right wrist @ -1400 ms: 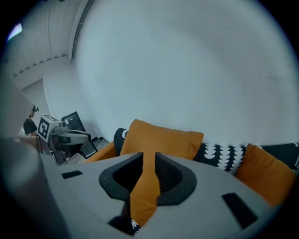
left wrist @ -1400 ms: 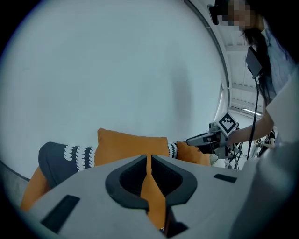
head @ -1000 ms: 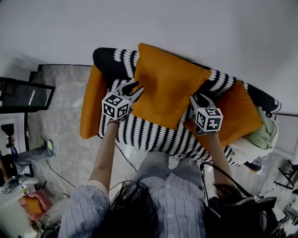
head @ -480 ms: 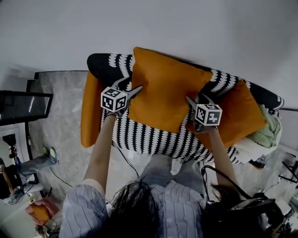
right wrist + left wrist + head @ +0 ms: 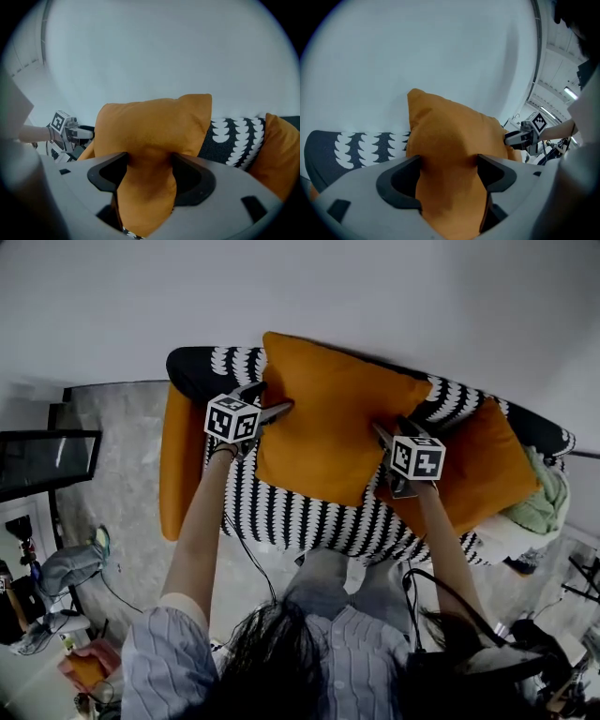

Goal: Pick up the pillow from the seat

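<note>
A large orange pillow (image 5: 328, 423) leans upright against the back of the black-and-white patterned seat (image 5: 300, 517). My left gripper (image 5: 272, 401) is at the pillow's left edge and my right gripper (image 5: 389, 427) at its lower right edge. In the left gripper view the pillow (image 5: 450, 136) fills the gap of the left gripper (image 5: 447, 164). In the right gripper view the pillow (image 5: 150, 126) likewise bulges between the jaws of the right gripper (image 5: 149, 161). Both sets of jaws have just been opening and stand wide, straddling the pillow.
A second orange pillow (image 5: 478, 474) lies at the seat's right end, an orange cushion (image 5: 178, 465) hangs at its left end. A green cloth (image 5: 539, 502) sits past the right end. A white wall rises behind; a dark table (image 5: 37, 460) stands at the left.
Both grippers have moved forward and down onto the pillow's two edges. Their jaws have spread wider and now have the pillow between them.
</note>
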Motion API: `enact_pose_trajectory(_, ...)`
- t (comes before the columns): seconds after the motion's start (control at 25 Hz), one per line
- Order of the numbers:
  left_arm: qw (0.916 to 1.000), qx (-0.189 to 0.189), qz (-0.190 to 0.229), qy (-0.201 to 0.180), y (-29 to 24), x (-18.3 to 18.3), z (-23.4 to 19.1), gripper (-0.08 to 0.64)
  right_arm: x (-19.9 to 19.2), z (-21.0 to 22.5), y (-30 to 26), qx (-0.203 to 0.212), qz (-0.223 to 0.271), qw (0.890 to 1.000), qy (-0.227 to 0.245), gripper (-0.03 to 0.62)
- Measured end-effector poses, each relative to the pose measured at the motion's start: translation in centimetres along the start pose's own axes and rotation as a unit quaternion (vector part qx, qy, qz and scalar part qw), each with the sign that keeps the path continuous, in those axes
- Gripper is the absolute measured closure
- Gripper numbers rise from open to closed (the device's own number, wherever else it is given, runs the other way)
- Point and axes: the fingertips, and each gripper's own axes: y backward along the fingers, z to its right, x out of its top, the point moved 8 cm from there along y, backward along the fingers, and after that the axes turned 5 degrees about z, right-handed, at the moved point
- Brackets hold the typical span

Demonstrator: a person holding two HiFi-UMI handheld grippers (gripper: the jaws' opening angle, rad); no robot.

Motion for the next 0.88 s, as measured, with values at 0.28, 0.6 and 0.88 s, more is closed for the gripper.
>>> enact_pose_trajectory(0.28, 0.9999, -0.012, 0.001, 0.002, -1.3, 0.0, -0.6, 0.189, 0.0, 0.4, -1.1, -0.011, 0.006, 1.000, 0.005, 0.301)
enact_pose_trajectory(0.6, 0.9999, -0.005, -0.010, 0.012, -1.7, 0.0, -0.5, 0.206, 0.1, 0.3, -1.6, 0.022, -0.003, 1.000, 0.002, 0.379)
enact_pose_trajectory(0.88, 0.9998, -0.001, 0.012, 0.014, -0.5, -0.7, 1.2, 0.294, -0.6, 0.0, -0.4, 0.044, 0.002, 0.998, -0.038, 0.448)
